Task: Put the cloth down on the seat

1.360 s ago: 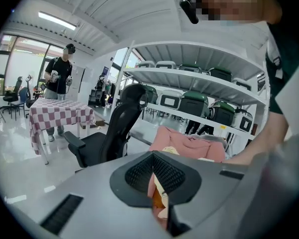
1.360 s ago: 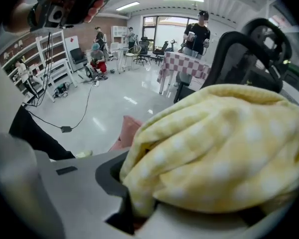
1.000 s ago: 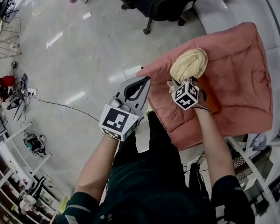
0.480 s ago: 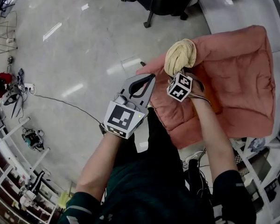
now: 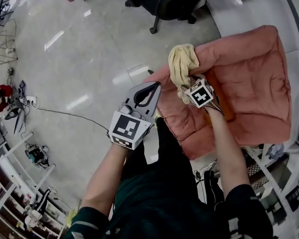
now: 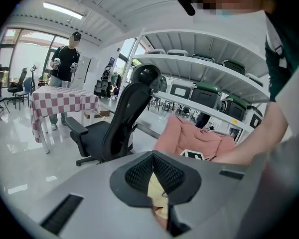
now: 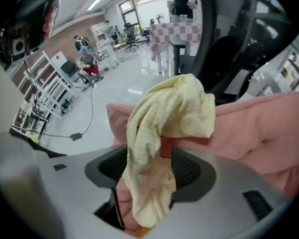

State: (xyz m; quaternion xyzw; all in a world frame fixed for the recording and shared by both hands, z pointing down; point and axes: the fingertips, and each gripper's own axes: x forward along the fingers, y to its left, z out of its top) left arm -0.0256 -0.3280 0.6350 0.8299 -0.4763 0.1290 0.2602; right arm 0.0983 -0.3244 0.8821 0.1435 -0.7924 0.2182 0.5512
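A pale yellow cloth (image 5: 182,66) hangs over the front left edge of the pink padded seat (image 5: 249,73). My right gripper (image 5: 188,83) is at that edge, and its marker cube shows just behind the cloth. In the right gripper view the cloth (image 7: 164,113) droops between the jaws of the right gripper (image 7: 152,161). The jaws are opening and stand wide, with pink seat (image 7: 269,128) showing beside the cloth. My left gripper (image 5: 157,85) is shut and empty. It hovers over the floor left of the seat, its tips (image 6: 153,156) meeting.
A black office chair (image 5: 174,1) stands on the shiny floor beyond the seat. A cable (image 5: 65,111) runs across the floor at left. White shelving (image 5: 289,183) lies right of the seat. A checked table (image 6: 62,101) and a standing person (image 6: 67,63) are far off.
The right gripper has carried the cloth left to the seat's front left edge. The bunched cloth has loosened and now droops. The left gripper has barely moved.
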